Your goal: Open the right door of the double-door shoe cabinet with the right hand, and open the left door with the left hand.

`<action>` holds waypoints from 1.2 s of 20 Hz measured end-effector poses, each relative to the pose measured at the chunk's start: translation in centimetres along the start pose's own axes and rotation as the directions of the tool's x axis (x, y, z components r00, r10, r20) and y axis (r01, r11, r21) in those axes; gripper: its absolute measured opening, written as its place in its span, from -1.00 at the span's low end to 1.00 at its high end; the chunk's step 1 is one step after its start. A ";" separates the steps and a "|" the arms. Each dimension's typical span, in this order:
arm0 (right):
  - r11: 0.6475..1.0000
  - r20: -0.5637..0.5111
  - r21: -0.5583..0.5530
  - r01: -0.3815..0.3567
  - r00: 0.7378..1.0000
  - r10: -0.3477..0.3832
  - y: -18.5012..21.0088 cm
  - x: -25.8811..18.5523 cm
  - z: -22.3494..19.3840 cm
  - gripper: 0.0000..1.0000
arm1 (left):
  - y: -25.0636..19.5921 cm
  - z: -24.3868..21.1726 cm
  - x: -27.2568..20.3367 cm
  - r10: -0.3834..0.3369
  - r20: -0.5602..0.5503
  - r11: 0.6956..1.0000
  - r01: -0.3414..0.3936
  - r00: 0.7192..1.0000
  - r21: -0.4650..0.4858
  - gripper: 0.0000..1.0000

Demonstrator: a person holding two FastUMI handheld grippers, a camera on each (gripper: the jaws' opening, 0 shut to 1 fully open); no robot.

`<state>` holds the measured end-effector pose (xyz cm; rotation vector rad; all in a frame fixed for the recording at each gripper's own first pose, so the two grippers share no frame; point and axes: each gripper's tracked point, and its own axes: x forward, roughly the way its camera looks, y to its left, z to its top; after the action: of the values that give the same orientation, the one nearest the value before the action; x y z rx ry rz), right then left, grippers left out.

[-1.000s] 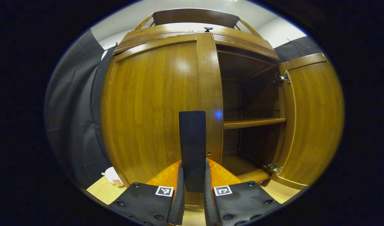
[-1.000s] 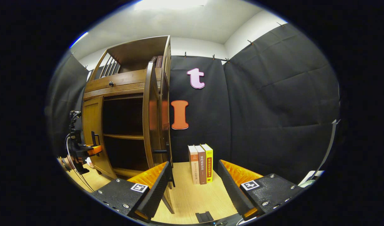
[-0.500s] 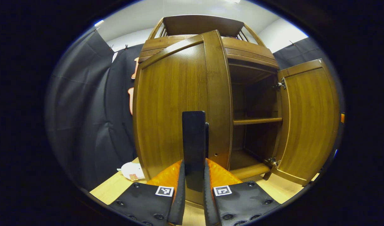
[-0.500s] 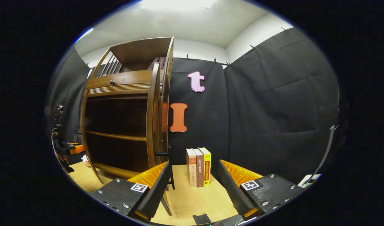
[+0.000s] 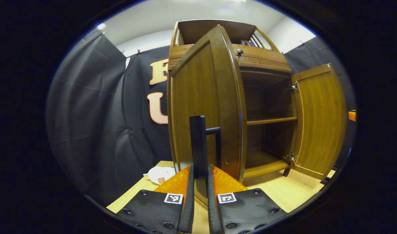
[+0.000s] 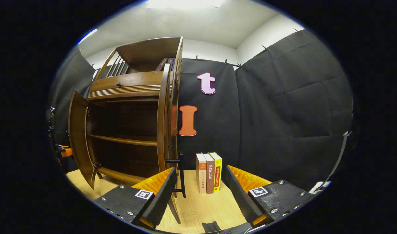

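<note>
Your left gripper [image 5: 198,195] has its fingers clenched on the left door's handle [image 5: 199,146]; keep swinging along the hinge arc. Your right gripper [image 6: 198,191] hangs released beside the right door [image 6: 164,123] at the table's back edge.

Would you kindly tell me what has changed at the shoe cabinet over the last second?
The left door has swung well outward, drawn by the left gripper, which stays shut on its handle; a second ago it was nearly closed. The right door stays wide open, the right gripper stays open with its handle just ahead, and the books have not moved.
</note>
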<state>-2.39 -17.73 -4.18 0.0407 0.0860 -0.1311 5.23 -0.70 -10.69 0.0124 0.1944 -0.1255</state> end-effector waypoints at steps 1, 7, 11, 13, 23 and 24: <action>1.000 0.000 0.005 -0.006 1.000 0.006 0.3 0.1 0.1 0.84 | 0.9 -0.2 -0.2 0.000 -0.006 1.000 0.000 1.000 -0.014 -0.44; 1.000 -0.006 -0.009 -0.016 1.000 0.016 1.2 0.1 0.5 0.84 | 5.9 -0.4 -1.4 -0.002 0.006 0.998 0.002 1.000 0.070 -0.60; 1.000 -0.018 -0.021 -0.008 1.000 0.008 1.3 0.0 0.4 0.84 | 10.3 -0.3 -1.7 0.028 -0.002 1.000 -0.028 1.000 0.013 -0.78; 1.000 -0.026 -0.011 -0.006 1.000 0.005 1.4 0.0 0.5 0.84 | 11.1 -0.5 -1.9 -0.002 -0.007 1.000 0.002 1.000 -0.023 -0.87; 0.993 -0.014 0.105 0.059 0.998 -0.058 0.0 0.1 2.0 0.72 | 14.3 -0.8 -1.5 -0.157 -0.014 0.987 0.156 0.988 -0.037 -0.77; 0.992 -0.011 0.108 0.064 0.998 -0.064 -0.2 0.2 2.3 0.84 | 14.2 -0.7 -1.5 -0.164 -0.025 0.986 0.163 0.986 -0.035 -0.77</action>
<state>-2.07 -18.02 -1.93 0.1466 0.0877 -0.1996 5.41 13.62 -11.12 -0.0349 0.2248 -0.2859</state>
